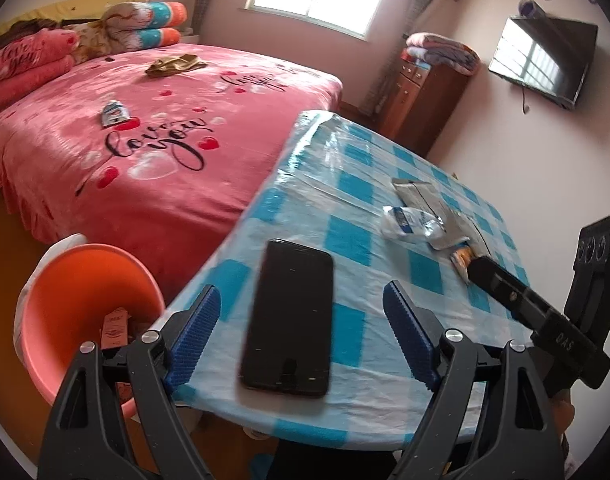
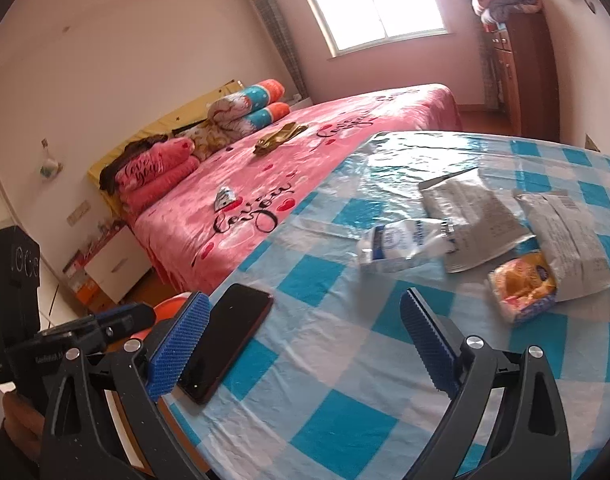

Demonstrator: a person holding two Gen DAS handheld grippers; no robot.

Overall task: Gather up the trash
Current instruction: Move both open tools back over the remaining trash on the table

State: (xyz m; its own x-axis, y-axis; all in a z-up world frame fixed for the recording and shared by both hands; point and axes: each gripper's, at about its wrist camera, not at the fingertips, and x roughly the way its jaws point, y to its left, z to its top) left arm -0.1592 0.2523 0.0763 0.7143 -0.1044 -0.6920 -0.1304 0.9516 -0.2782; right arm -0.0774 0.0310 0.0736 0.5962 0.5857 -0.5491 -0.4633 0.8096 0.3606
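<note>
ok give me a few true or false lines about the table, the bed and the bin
1. A black phone lies on the checked table. True.
2. The orange bin stands on the bed. False: it stands on the floor, beside the table.
3. The left claw is open and holds nothing. True.
4. The bed has no litter on it. False: a small wrapper lies on the cover.
5. A crumpled white packet lies on the table. True.
</note>
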